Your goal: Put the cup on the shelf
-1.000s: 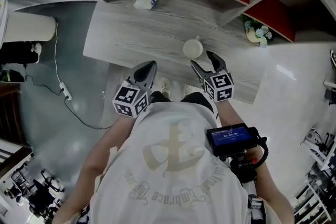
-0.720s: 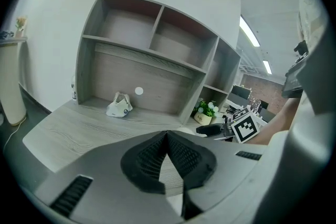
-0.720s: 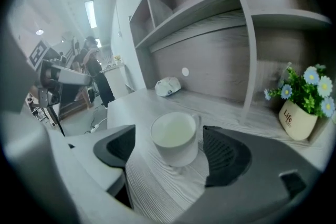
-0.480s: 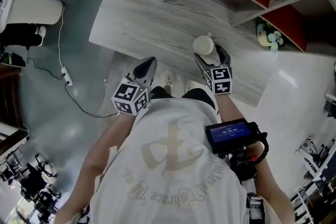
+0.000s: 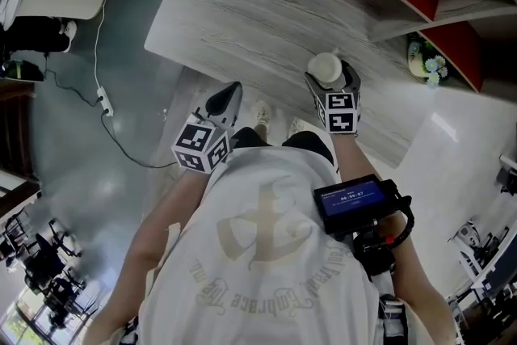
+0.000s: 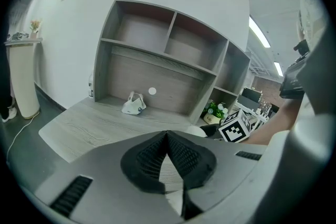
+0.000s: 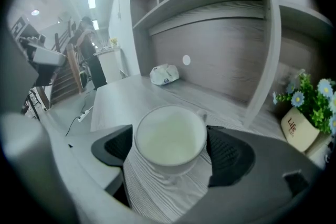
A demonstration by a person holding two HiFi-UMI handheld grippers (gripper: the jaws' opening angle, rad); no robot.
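- Right gripper view: the right gripper [image 7: 168, 140] has its two black ribbed pads [image 7: 227, 156] closed against opposite sides of a white round cup [image 7: 169, 132], so it is holding the cup at about the cup's own width.
- The cup stands upright and looks empty, near the front edge of the grey wood-grain desk [image 7: 118, 96]; a small handle nub shows at its far right rim.
- Behind it rises a grey wooden shelf unit [image 7: 210, 0] with open compartments.
- A cream flower pot with pale blue and white blooms [image 7: 300, 126] sits in the low compartment at the right.
- A small white mask-like object [image 7: 164, 74] lies on the desk near the unit's back panel, well apart from the cup.
- Left gripper view: the left gripper [image 6: 167, 137] has its jaws pressed together at the tips, with nothing between them.
- Head view: the left gripper [image 5: 224, 103] hangs off the desk's front edge, above the floor, to the left of the right gripper [image 5: 329, 83] and the cup [image 5: 325, 68].
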